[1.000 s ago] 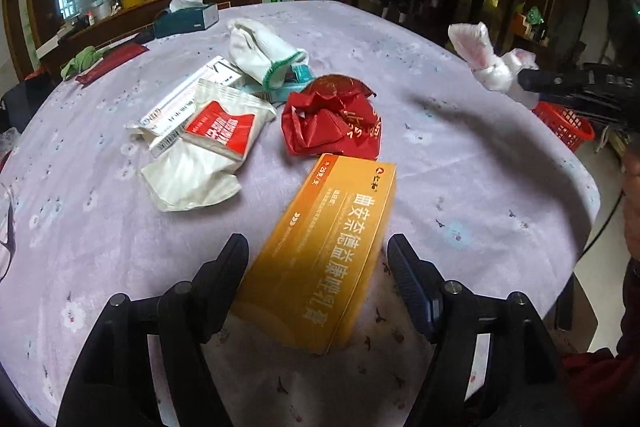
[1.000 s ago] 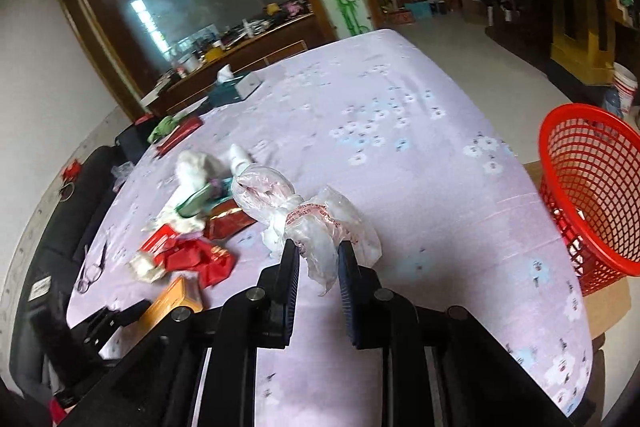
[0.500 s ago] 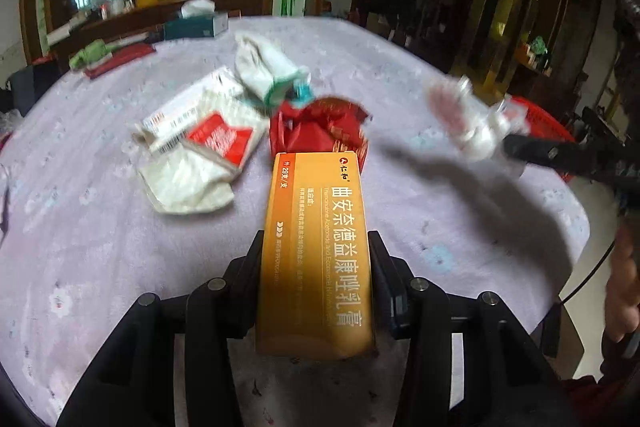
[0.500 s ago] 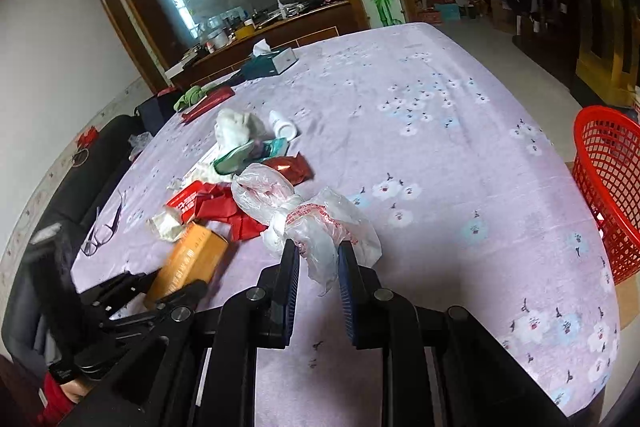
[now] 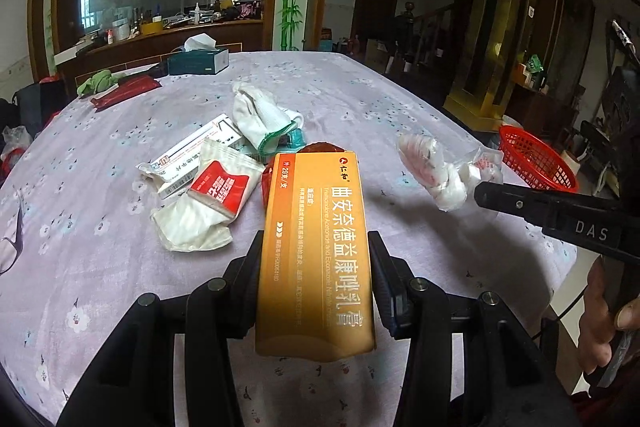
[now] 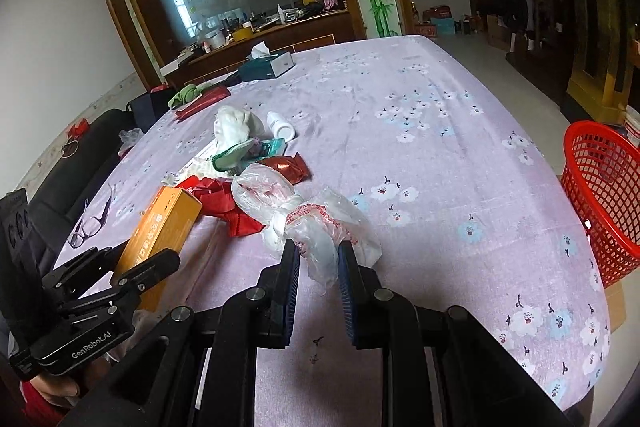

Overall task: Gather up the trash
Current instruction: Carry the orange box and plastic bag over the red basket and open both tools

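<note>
My left gripper (image 5: pixel 316 251) is shut on an orange medicine box (image 5: pixel 316 251), held lifted above the table; the same orange box (image 6: pixel 162 231) shows at the left of the right wrist view. My right gripper (image 6: pixel 318 251) is shut on a crumpled clear plastic bag (image 6: pixel 304 219), which hangs in the air at the right of the left wrist view as a plastic bag (image 5: pixel 440 171). A red mesh basket (image 6: pixel 604 195) stands on the floor beyond the table's right edge. On the cloth lie a red wrapper (image 6: pixel 224 203), a white-and-red sachet (image 5: pixel 218 187) and a white carton (image 5: pixel 192 157).
A white glove (image 5: pixel 260 119) and a small white bottle (image 6: pixel 280 125) lie behind the trash pile. A teal tissue box (image 5: pixel 198 61) and a dark red pouch (image 5: pixel 126 89) sit at the far edge. Glasses (image 6: pixel 90 223) rest at the left. The purple flowered tablecloth (image 6: pixel 440 131) runs right.
The left gripper shut on the orange box and lifted it off the table. The right gripper, still holding the plastic bag, swung left toward the trash pile, away from the basket.
</note>
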`<move>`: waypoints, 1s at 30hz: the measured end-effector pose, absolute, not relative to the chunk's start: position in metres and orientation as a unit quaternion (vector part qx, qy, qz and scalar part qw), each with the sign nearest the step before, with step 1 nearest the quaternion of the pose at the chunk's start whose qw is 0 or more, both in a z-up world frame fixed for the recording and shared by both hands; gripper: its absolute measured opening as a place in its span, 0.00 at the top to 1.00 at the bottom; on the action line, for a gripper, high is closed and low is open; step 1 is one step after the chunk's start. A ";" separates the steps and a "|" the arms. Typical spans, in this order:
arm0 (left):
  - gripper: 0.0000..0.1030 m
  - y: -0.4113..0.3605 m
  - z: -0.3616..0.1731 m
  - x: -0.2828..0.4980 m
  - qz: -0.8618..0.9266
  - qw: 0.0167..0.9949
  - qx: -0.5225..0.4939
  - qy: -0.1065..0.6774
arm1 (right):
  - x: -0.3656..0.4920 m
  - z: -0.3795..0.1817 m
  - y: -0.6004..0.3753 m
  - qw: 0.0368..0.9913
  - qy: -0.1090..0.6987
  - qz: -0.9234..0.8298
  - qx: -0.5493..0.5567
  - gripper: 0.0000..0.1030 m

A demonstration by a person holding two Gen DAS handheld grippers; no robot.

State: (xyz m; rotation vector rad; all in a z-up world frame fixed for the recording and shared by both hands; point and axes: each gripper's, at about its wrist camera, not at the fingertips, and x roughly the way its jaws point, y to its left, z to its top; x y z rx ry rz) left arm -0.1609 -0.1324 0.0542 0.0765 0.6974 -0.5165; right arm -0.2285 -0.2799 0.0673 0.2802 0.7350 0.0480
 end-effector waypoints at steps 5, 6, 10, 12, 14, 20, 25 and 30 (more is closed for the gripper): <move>0.56 -0.137 0.056 -0.161 -0.254 0.905 0.039 0.338 | -0.230 0.068 -0.280 0.924 0.357 0.022 0.138 0.80; 0.56 -0.138 0.057 -0.161 -0.255 0.905 0.040 0.338 | -0.230 0.068 -0.281 0.924 0.356 0.021 0.140 0.80; 0.56 -0.142 0.059 -0.161 -0.260 0.904 0.042 0.337 | -0.233 0.071 -0.285 0.924 0.353 0.018 0.145 0.80; 0.56 -0.147 0.061 -0.161 -0.266 0.903 0.042 0.336 | -0.235 0.072 -0.289 0.925 0.350 0.014 0.149 0.80; 0.56 -0.152 0.064 -0.160 -0.272 0.901 0.043 0.335 | -0.237 0.076 -0.298 0.926 0.344 0.008 0.157 0.80; 0.56 -0.187 0.078 -0.162 -0.316 0.889 0.050 0.329 | -0.255 0.090 -0.339 0.931 0.314 -0.034 0.183 0.80; 0.55 -0.235 0.089 -0.160 -0.370 0.867 0.052 0.331 | -0.279 0.103 -0.390 0.931 0.283 -0.095 0.209 0.80; 0.55 -0.291 0.100 -0.159 -0.422 0.840 0.042 0.339 | -0.305 0.110 -0.444 0.923 0.258 -0.158 0.238 0.80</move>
